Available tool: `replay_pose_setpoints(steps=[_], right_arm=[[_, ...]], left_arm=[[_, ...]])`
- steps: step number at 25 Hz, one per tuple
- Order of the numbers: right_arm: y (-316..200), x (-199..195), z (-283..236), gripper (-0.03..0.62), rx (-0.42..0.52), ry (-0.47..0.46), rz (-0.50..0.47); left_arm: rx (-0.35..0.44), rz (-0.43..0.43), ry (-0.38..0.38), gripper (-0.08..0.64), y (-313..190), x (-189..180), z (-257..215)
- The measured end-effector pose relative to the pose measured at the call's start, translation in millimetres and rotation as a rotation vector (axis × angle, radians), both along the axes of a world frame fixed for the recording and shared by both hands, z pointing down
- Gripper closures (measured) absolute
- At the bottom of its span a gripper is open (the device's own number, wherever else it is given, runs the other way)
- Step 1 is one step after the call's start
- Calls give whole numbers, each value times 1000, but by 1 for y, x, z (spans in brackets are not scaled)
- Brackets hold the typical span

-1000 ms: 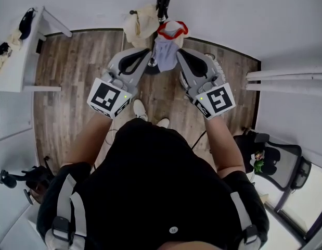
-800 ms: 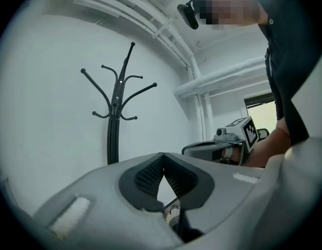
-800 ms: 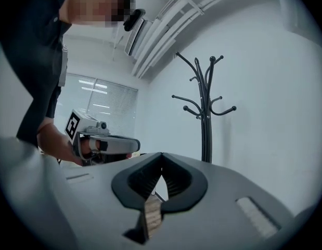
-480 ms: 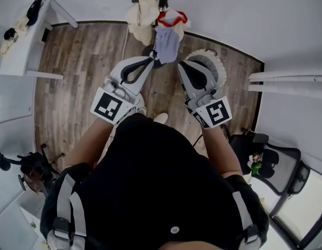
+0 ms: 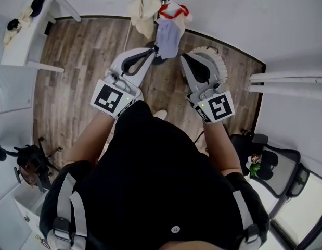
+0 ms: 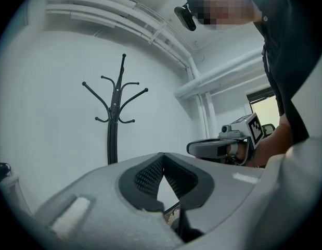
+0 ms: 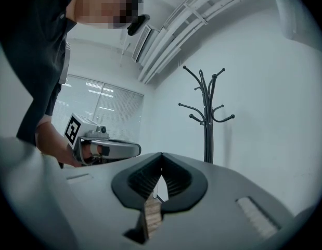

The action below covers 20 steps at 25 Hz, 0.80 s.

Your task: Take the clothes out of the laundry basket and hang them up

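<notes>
Person is standing before the coat stand [image 7: 207, 120], holding both grippers out level. Left gripper [image 6: 162, 159]: fingers are pressing together, nothing between them. Right gripper [image 7: 161, 158]: the same, pinched closed and empty. Cream garment [image 5: 142, 8], lavender garment [image 5: 168, 34] and red-trimmed piece [image 5: 174, 9] are hanging on the stand. Laundry basket [image 5: 218, 66] is sitting on the wood floor [image 5: 77, 61], partly under the right gripper.
</notes>
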State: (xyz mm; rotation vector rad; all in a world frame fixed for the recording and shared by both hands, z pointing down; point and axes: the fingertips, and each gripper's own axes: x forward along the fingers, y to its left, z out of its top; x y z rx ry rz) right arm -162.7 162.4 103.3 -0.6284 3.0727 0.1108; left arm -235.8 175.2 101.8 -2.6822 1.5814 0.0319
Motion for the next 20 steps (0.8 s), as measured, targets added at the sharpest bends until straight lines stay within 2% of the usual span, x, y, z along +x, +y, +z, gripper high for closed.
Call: replay_pose_setpoints(steps=[11, 20], right_arm=[[5, -4, 9, 592, 5, 35, -32], [9, -10, 5, 592, 6, 23, -57]], left_arm=[[-24, -28, 5, 555, 6, -4, 8], [-28, -39, -9, 555, 12, -7, 8]])
